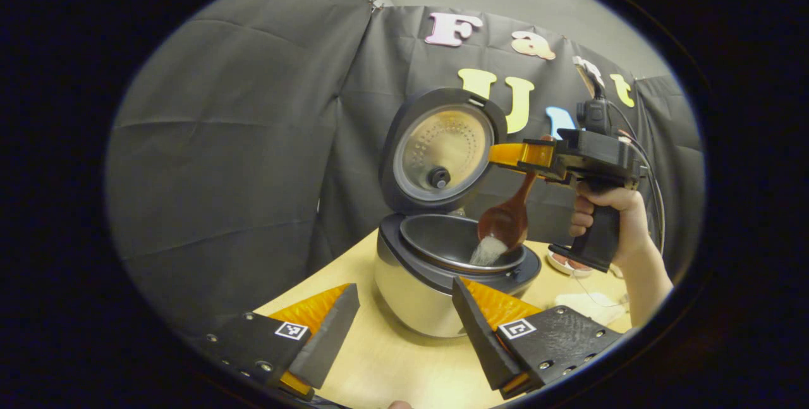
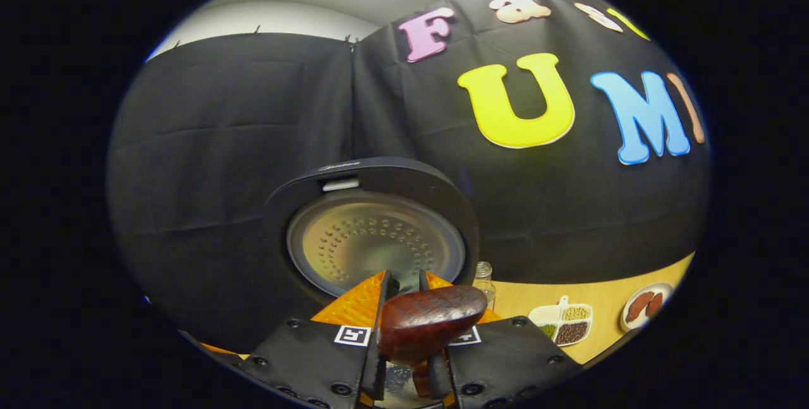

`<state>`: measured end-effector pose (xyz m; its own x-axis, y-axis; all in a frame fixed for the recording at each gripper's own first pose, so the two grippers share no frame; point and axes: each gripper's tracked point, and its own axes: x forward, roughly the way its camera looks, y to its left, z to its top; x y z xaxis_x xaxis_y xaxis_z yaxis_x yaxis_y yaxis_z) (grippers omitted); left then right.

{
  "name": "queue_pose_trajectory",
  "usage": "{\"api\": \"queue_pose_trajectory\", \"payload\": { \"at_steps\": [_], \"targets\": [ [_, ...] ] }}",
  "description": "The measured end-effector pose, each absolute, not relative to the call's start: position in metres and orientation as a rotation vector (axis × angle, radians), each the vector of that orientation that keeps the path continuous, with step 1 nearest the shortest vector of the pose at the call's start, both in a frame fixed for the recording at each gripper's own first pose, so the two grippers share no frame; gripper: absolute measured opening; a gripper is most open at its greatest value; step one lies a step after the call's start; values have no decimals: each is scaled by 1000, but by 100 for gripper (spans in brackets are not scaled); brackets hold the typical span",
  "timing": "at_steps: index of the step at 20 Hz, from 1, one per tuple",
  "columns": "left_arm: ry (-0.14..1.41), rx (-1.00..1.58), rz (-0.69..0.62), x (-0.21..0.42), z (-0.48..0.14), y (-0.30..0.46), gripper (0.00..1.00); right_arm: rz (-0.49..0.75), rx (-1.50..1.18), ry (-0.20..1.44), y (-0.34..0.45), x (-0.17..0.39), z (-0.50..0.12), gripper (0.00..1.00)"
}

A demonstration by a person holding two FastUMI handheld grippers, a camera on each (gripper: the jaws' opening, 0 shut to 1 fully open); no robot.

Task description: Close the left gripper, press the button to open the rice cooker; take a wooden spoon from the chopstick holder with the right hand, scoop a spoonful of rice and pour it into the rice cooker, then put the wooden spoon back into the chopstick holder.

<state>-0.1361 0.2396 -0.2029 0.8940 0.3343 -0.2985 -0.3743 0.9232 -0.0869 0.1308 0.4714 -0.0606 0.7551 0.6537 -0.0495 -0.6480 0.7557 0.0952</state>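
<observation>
The rice cooker (image 1: 436, 282) stands on the wooden table with its lid (image 1: 442, 151) raised upright. In the left gripper view my right gripper (image 1: 515, 155) is held by a hand above the pot and is shut on the handle of the wooden spoon (image 1: 505, 219). The spoon hangs bowl down, and white rice (image 1: 490, 250) pours from it into the inner pot (image 1: 452, 244). My left gripper (image 1: 404, 314) stands open before the cooker with nothing between its fingers. In the right gripper view the right gripper (image 2: 404, 289) grips the dark spoon (image 2: 430, 327) facing the lid (image 2: 373, 238).
In the right gripper view a divided white dish of beans and grains (image 2: 564, 322), a small plate of red pieces (image 2: 644, 303) and a little glass jar (image 2: 484, 277) sit on the wooden table (image 2: 600, 295). A white cloth (image 1: 591, 306) lies right of the cooker.
</observation>
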Motion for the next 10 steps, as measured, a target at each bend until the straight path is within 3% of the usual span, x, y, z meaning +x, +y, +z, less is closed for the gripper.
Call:
{"api": "queue_pose_trajectory", "payload": {
  "at_steps": [10],
  "targets": [
    [262, -127, 379, -138, -194, 239, 92, 718, -132, -39, 478, 129, -70, 24]
  ]
}}
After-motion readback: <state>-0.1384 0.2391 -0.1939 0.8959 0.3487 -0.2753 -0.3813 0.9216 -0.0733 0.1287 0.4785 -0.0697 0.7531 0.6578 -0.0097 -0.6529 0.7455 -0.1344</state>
